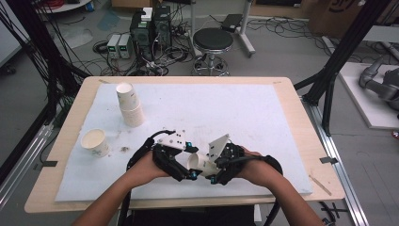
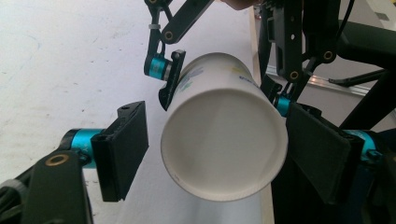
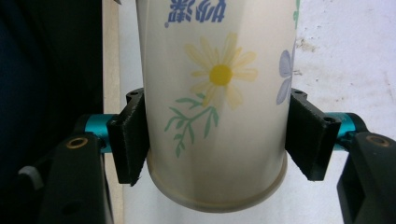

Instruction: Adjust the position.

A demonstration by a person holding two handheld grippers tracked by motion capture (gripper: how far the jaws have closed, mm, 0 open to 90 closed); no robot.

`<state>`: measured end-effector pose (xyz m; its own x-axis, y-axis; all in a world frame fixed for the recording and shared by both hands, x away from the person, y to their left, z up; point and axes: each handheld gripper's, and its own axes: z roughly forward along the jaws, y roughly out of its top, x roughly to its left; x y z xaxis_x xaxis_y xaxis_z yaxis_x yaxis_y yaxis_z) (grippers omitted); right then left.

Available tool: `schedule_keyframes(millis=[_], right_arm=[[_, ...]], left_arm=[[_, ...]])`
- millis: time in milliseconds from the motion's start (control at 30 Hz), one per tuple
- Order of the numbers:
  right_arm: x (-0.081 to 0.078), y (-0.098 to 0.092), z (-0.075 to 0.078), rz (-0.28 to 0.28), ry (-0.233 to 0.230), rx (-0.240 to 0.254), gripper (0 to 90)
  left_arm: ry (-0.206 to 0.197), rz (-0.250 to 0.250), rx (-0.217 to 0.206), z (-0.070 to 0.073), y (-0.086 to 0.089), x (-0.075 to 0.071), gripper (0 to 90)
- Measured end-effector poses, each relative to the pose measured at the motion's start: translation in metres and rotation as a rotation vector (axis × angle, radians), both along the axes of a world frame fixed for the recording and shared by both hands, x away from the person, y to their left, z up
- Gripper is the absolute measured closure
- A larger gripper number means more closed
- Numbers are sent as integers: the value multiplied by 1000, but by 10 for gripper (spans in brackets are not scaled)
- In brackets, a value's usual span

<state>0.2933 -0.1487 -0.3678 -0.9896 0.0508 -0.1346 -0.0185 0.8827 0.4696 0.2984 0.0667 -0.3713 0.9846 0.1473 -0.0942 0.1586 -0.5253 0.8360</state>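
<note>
A white paper cup (image 3: pixel 217 98) with a yellow flower and green leaves painted on it lies tipped on its side above the white surface (image 1: pixel 235 108). The right claw (image 3: pixel 217 140) squeezes its sides near the rim. Its open mouth faces the left claw (image 2: pixel 224 154).

- Paper cups: four countable. One flowered cup (image 1: pixel 198 163) is held between the two tools; one single cup (image 1: pixel 95 142) stands open-mouthed on the left of the surface; a stack (image 1: pixel 129 104) at the far left shows two cups nested, with any more inside hidden.
- Tools: two, the left tool (image 1: pixel 184 165) and the right tool (image 1: pixel 217 165).
- White mat (image 1: pixel 244 113): one.
- Surface (image 1: pixel 301 127): one.
- Hands: two.
- Stool (image 1: pixel 213 41) on the floor beyond: one.
</note>
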Motion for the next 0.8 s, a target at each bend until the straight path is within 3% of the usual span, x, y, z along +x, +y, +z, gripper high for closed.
schedule_keyframes(millis=[200,367,500,667,800], right_arm=[[-1,1,-2,4,11,-9,313],[-1,0,-3,9,21,-6,308],[0,-3,-5,19,35,28,220],[1,-15,-2,-17,76,198,199],[-2,-30,0,-47,80,323,199]], left_arm=[[17,-37,13,-4,-5,0,298],[8,-42,18,-5,-5,0,344],[8,-54,-2,-5,-4,0,351],[12,-52,-49,-5,1,0,359],[21,-37,-122,-8,6,-1,360]])
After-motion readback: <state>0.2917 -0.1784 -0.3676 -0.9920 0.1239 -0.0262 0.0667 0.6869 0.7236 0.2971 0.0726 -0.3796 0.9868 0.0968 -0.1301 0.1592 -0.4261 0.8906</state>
